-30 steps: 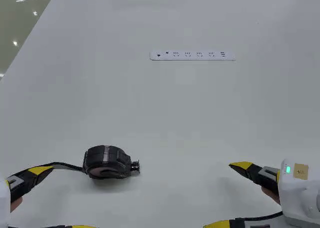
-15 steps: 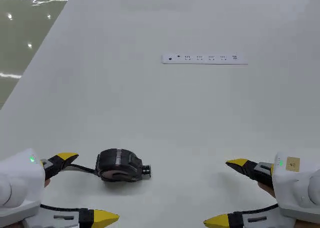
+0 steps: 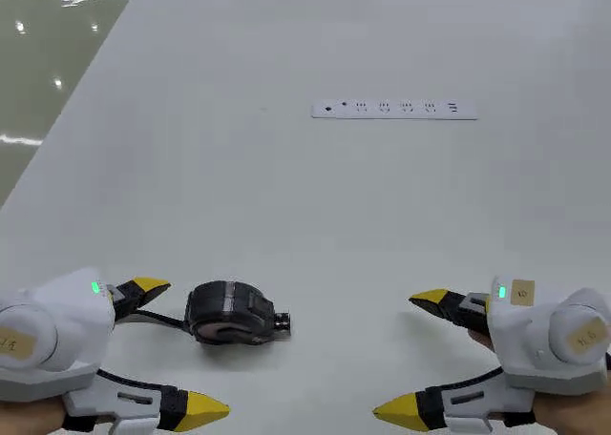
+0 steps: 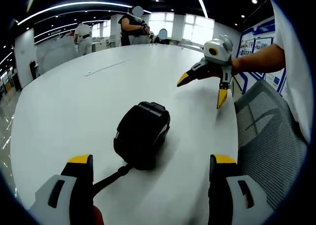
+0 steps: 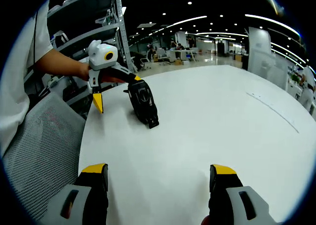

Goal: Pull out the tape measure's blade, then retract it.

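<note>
The white tabletop point(image 3: 315, 196) gives wide open room ahead, a power strip point(image 3: 393, 110) far off. Both tools are spread and empty. The left gripper point(image 3: 183, 347) is just beside the tape measure point(image 3: 229, 313), the right gripper point(image 3: 406, 355) well apart. The case lies near the person, long axis left-to-right — blade tab point(image 3: 284, 325) facing right, wrist strap point(image 3: 158, 319) trailing left. Likely the left steadies and the right pulls.

The left gripper point(image 4: 150, 161) has its two yellow-tipped jaws wide apart. The black tape measure point(image 4: 142, 132) sits on the white table point(image 4: 69, 106) just ahead, between them, and its black strap point(image 4: 111, 178) trails back toward one jaw. Farther off, the right gripper point(image 4: 200, 93) has its jaws apart too
</note>
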The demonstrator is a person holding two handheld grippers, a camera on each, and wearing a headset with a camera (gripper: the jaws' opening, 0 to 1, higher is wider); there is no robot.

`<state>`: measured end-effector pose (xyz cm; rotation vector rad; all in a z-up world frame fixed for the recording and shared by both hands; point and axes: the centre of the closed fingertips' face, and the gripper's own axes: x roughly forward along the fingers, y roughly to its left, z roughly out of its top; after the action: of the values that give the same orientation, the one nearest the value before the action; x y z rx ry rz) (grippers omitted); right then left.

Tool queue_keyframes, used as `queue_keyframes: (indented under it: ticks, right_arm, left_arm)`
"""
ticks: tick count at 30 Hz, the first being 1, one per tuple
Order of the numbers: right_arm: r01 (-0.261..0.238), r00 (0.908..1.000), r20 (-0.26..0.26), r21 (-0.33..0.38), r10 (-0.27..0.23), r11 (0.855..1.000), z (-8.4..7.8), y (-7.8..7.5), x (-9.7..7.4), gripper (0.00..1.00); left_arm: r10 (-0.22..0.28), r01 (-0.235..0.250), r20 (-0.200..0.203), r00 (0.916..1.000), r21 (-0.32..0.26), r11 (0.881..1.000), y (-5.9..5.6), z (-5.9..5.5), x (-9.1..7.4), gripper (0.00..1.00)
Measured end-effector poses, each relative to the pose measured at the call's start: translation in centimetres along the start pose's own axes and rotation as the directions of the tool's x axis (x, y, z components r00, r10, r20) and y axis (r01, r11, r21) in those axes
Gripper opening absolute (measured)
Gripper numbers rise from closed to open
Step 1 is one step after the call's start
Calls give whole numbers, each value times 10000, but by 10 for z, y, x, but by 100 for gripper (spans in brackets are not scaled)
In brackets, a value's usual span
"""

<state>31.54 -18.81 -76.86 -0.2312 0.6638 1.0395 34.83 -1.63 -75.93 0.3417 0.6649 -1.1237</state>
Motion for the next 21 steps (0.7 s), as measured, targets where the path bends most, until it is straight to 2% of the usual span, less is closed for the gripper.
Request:
queue_keyframes:
  ticks: [11, 14, 18, 21]
  right_arm:
    - [-344, 9994, -47, -369, 342, 9987, 11, 1, 16, 84]
    - [-460, 9989, -87, -490, 456, 9977, 12, 2, 21, 83]
    - [-586, 9983, -79, -526, 582, 9969, 13, 2, 25, 82]
    - [-663, 9978, -78, -562, 659, 9962, 16, 3, 27, 80]
  left_arm:
    - [-403, 420, -352, 9986, 507, 9978, 4, -4, 7, 91]
    - [-606, 624, -304, 9977, 635, 9960, 3, 1, 10, 86]
    - [-906, 963, -545, 9944, 1124, 9890, 3, 0, 17, 76]
    - [-1037, 1100, -574, 9930, 1219, 9864, 4, 2, 20, 69]
